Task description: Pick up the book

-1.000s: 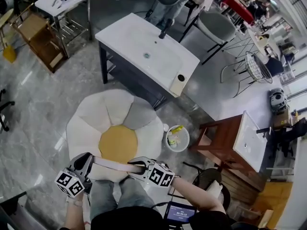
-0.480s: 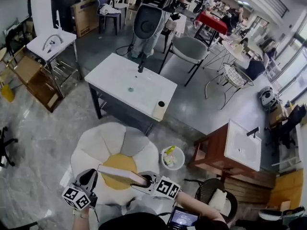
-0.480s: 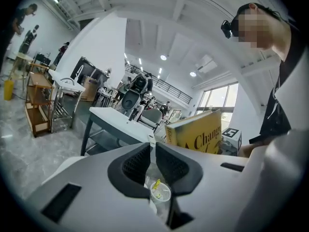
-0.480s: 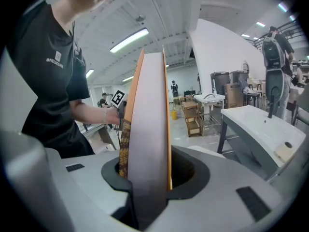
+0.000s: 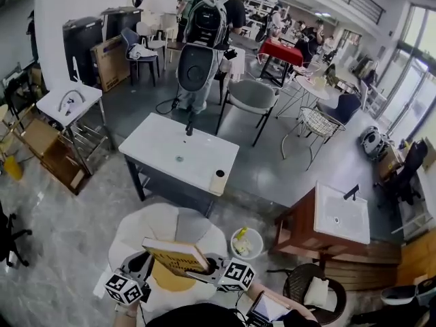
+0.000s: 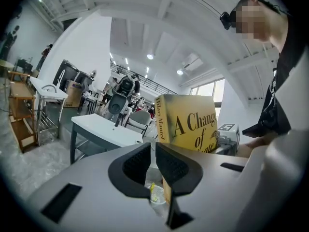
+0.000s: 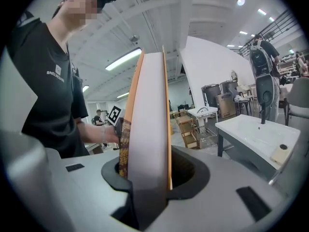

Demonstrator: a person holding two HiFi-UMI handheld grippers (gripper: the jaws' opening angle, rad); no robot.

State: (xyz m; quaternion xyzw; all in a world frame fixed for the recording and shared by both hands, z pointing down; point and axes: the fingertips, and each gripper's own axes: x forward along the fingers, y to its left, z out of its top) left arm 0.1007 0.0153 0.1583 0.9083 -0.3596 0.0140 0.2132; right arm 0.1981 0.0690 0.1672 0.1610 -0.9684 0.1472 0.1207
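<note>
The right gripper [image 7: 147,178] has its jaws clamped on the thick yellow hardcover book [image 7: 147,129], whose pale page edge stands upright between them and fills the gap. The left gripper [image 6: 153,166] has its jaws drawn almost together, with only a thin slit between them and nothing held; the book's yellow cover with black lettering [image 6: 193,124] stands just beyond and to the right of them. In the head view the book [image 5: 176,256] is lifted off every surface and tilted, with the right gripper [image 5: 204,272] at its lower right corner and the left gripper [image 5: 139,272] close at its lower left. Below lie a white flower-shaped floor cushion with a yellow centre [image 5: 146,227] and a small round white bin [image 5: 243,244]. The white rectangular tabletop with a sink [image 5: 178,157] stands well apart, its near edge facing the book.
</note>
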